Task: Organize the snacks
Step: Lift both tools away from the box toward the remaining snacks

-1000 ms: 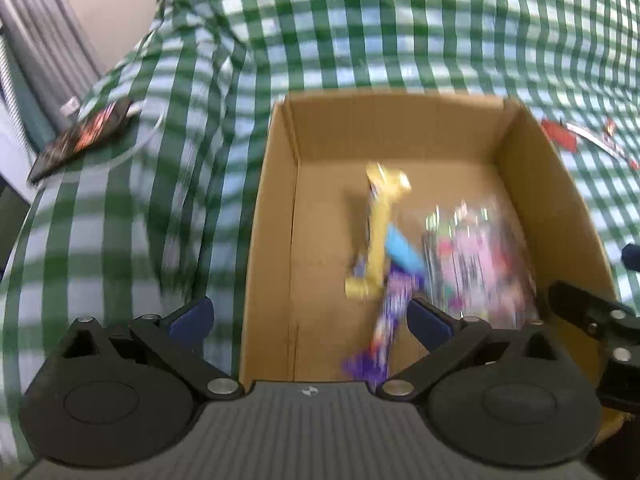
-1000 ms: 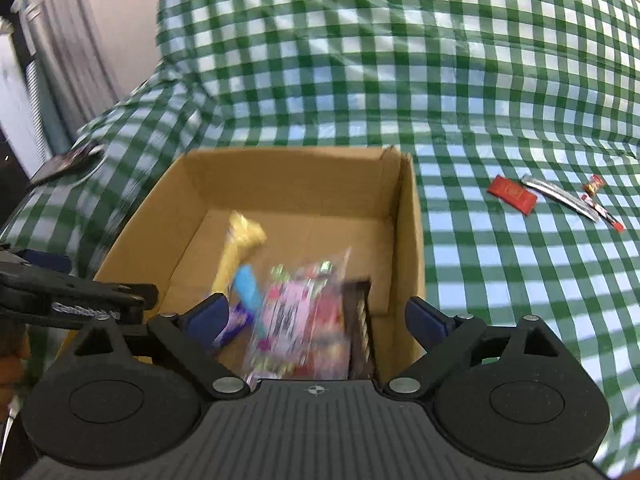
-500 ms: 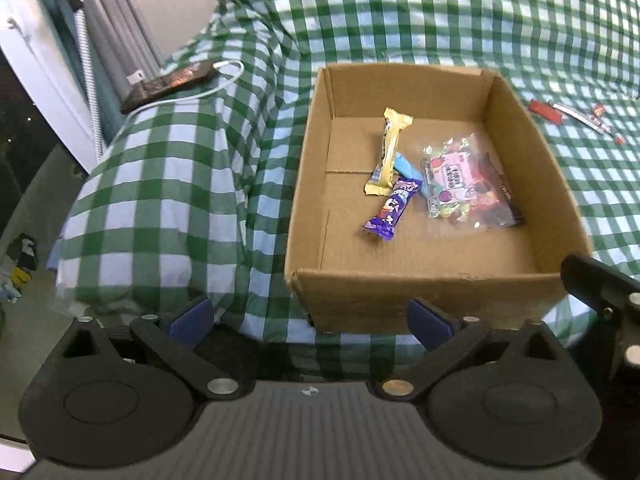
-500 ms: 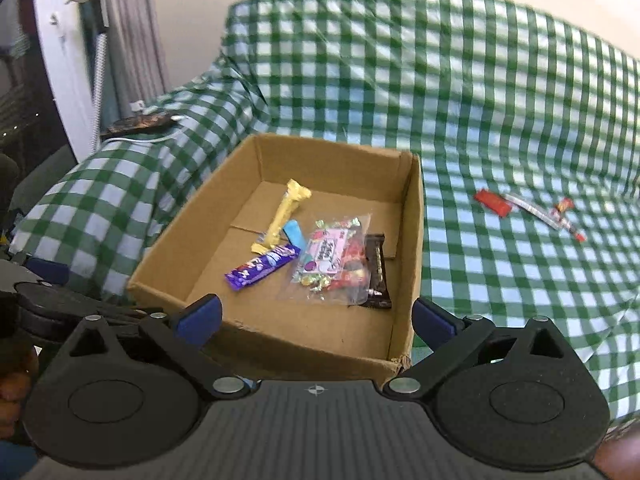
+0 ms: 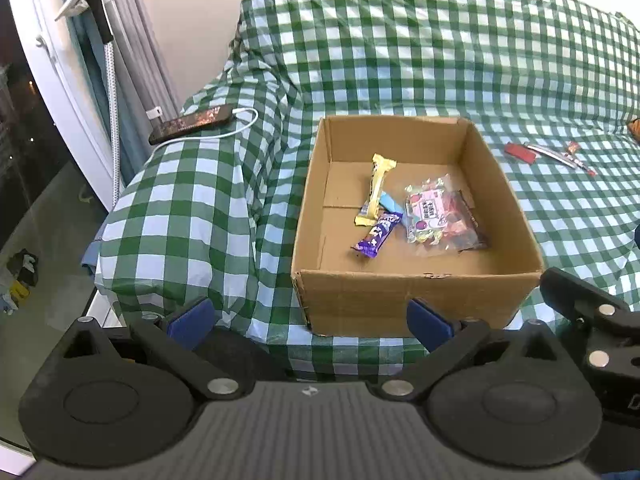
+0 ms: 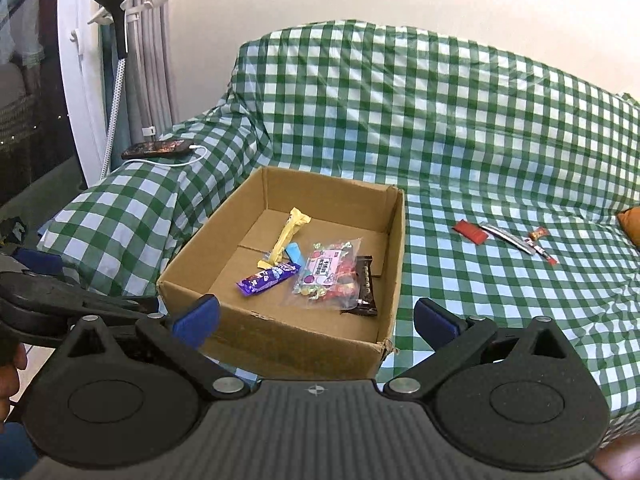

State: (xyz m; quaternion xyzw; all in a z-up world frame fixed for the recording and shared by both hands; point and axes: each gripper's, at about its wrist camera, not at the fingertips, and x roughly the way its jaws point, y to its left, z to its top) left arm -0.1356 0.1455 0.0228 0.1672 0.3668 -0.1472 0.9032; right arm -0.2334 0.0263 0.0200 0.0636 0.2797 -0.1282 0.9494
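Both grippers have pulled back from the cardboard box (image 6: 280, 320), which now sits whole in both views on the green checked cover (image 6: 480, 300). Inside lie a purple bar (image 6: 268, 279), yellow bar (image 6: 289, 236), clear candy bag (image 6: 328, 276) and dark bar (image 6: 365, 286). Right gripper (image 6: 316, 316): jaws have just been opening, wide and empty. Left gripper (image 5: 308, 318): jaws wide, empty. Red packet (image 6: 471, 232) lies well apart, to the right

Both grippers (image 5: 308, 322) (image 6: 316, 320) wide apart (nothing between).
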